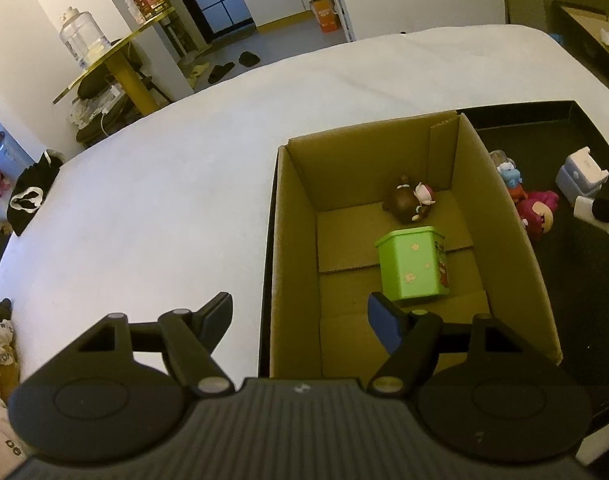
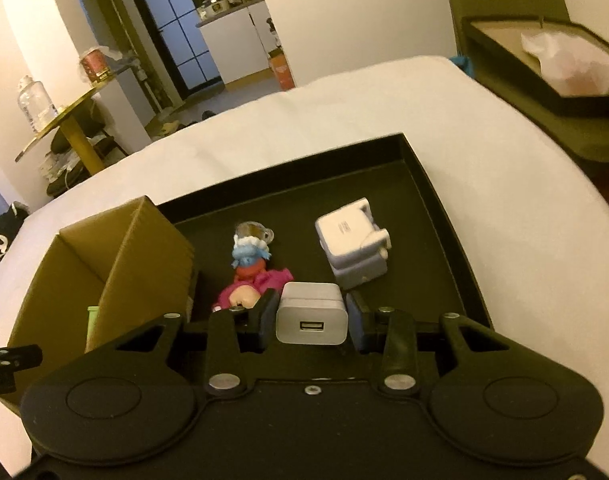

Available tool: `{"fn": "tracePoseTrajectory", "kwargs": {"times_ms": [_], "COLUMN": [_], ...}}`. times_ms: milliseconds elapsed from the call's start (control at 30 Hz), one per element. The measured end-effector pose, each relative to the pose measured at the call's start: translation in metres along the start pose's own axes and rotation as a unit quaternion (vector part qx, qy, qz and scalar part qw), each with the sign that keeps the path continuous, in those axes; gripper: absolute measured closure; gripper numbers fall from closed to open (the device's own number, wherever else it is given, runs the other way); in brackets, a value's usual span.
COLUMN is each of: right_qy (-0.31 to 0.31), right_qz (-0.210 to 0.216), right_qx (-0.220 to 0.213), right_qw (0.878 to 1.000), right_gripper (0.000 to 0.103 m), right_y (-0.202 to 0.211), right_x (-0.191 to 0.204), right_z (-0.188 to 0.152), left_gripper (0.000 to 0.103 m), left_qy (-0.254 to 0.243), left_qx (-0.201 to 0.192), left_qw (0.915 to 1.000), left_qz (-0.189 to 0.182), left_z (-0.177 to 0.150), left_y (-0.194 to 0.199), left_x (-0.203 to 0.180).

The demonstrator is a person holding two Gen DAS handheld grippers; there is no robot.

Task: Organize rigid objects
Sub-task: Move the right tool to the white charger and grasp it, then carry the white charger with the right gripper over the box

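My right gripper (image 2: 312, 316) is shut on a white USB charger (image 2: 311, 314), held just above the black tray (image 2: 436, 200). On that tray lie a larger white adapter (image 2: 352, 240), a pink figurine (image 2: 248, 292) and a blue-haired figurine (image 2: 250, 254). My left gripper (image 1: 300, 320) hangs open and empty over the near left edge of the cardboard box (image 1: 300, 200). Inside the box sit a green tin (image 1: 414, 262) and a brown figurine (image 1: 408, 200). The left wrist view shows the right gripper's tip with the charger (image 1: 596, 212) at its right edge.
Box and tray rest on a white sheeted surface (image 1: 164, 200). The box stands against the tray's left side (image 2: 116, 264). A yellow side table with a clear jar (image 1: 80, 40) is at the far left. Another dark tray with white wrapping (image 2: 544, 60) lies at the far right.
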State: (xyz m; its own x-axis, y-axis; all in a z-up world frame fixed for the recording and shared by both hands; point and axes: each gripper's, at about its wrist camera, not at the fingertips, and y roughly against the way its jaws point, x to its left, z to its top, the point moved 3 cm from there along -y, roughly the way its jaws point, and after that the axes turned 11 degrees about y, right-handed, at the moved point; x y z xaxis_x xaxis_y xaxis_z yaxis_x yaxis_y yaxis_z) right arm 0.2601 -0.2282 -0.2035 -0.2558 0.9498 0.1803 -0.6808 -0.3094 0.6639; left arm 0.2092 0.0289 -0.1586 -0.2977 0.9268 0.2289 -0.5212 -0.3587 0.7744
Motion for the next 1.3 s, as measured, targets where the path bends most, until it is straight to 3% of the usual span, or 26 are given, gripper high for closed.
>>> {"fn": "tracePoseTrajectory", "kwargs": {"times_ms": [333, 800, 1300], "right_qy": [0.019, 0.101, 0.181], "right_qz": [-0.008, 0.027, 0.048], "right_qx": [-0.01, -0.042, -0.031], "right_qw": [1.0, 0.994, 0.982], "right_gripper": [0.067, 0.067, 0.067], "right_y": [0.016, 0.039, 0.034], "right_x": [0.013, 0.069, 0.138], "right_z": [0.011, 0.046, 0.053], "left_gripper": [0.03, 0.03, 0.03], "left_qy": [0.021, 0.077, 0.125], "left_qx": [-0.008, 0.004, 0.015], "left_qw": [0.9996, 0.996, 0.9874], "left_qz": [-0.017, -0.046, -0.097], "left_z": [0.001, 0.001, -0.002], "left_y": [0.003, -0.001, -0.008], "left_x": [0.009, 0.032, 0.054]}}
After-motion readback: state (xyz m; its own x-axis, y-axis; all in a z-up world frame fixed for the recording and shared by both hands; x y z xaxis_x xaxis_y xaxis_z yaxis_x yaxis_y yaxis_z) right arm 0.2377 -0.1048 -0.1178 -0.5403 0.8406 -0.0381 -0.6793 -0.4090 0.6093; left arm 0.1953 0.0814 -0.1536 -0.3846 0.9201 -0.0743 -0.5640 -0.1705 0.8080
